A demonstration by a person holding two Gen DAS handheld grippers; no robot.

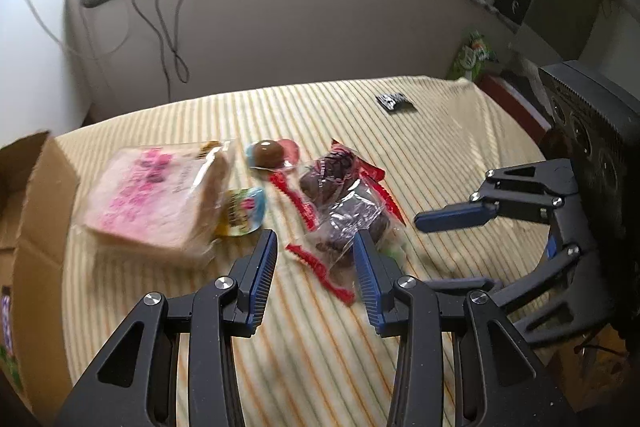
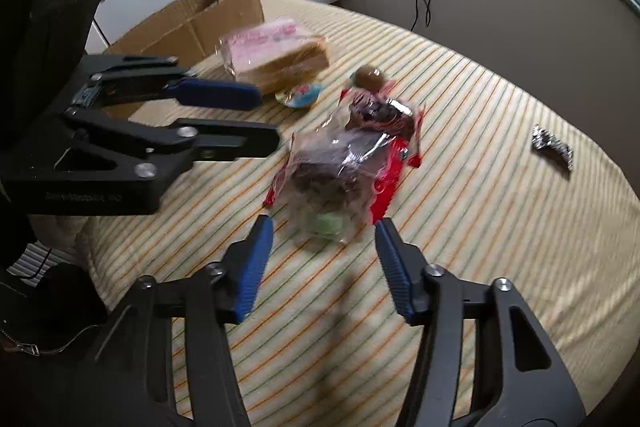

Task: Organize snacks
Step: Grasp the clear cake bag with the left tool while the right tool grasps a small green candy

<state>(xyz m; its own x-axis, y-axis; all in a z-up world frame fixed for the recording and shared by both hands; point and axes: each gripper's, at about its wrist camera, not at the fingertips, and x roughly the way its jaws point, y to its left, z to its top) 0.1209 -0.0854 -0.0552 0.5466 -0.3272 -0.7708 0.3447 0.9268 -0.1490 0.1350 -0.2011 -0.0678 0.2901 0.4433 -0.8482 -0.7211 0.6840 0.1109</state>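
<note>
Several snacks lie on a striped cloth (image 1: 304,347). A wrapped sandwich with pink print (image 1: 160,195) (image 2: 276,55) sits beside a small jelly cup (image 1: 242,213) (image 2: 302,95) and a brown ball candy (image 1: 268,153) (image 2: 368,77). Clear red-edged bags of dark cakes (image 1: 344,203) (image 2: 344,155) lie in the middle. My left gripper (image 1: 316,255) (image 2: 268,119) is open just short of those bags, with only a red wrapper edge lying between its fingers. My right gripper (image 2: 324,227) (image 1: 424,251) is open at the bags' near end, pads clear of them.
An open cardboard box (image 1: 36,187) (image 2: 192,23) stands at the left edge of the cloth. A small dark wrapper (image 1: 394,103) (image 2: 552,147) lies apart at the far right. A green packet (image 1: 474,55) sits behind the cloth. Cables hang down the wall.
</note>
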